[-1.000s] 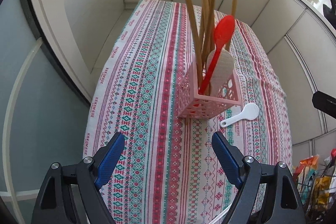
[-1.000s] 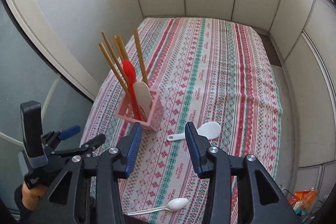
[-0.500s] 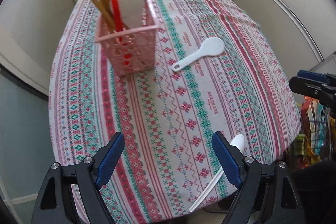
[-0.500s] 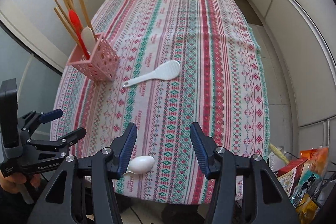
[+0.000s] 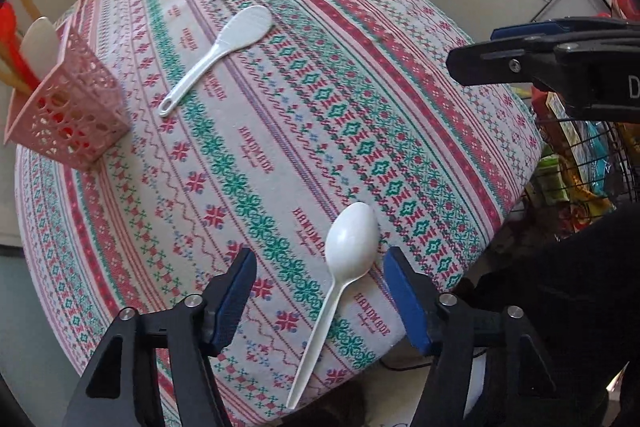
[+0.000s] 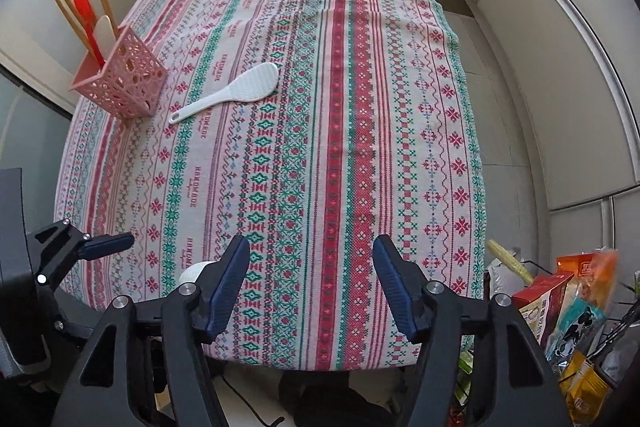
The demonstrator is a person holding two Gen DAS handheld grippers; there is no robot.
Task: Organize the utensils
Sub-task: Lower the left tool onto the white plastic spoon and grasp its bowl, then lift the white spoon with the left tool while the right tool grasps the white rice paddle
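Note:
A white plastic spoon (image 5: 352,247) lies on the patterned tablecloth (image 5: 280,131) near its front edge. My left gripper (image 5: 320,267) hovers over it with the spoon between its closing jaws, and the pads are clear of it. My right gripper (image 6: 312,251) hangs above bare cloth to the spoon's right; its jaws are opening with nothing between them. A white rice paddle (image 6: 248,87) lies beside the pink utensil basket (image 6: 124,83). The basket holds chopsticks, a red spoon (image 6: 84,7) and another white paddle.
The basket stands close to the table's left edge. A wire rack of snack packets (image 6: 572,299) stands off the table's front right corner. Pale wall panels (image 6: 540,47) run along the far and right sides. A person's dark clothing (image 5: 580,287) fills the lower right.
Both grippers came down toward the table's front edge. The left view swung from the basket to the white spoon and its jaws narrowed. The right jaws widened.

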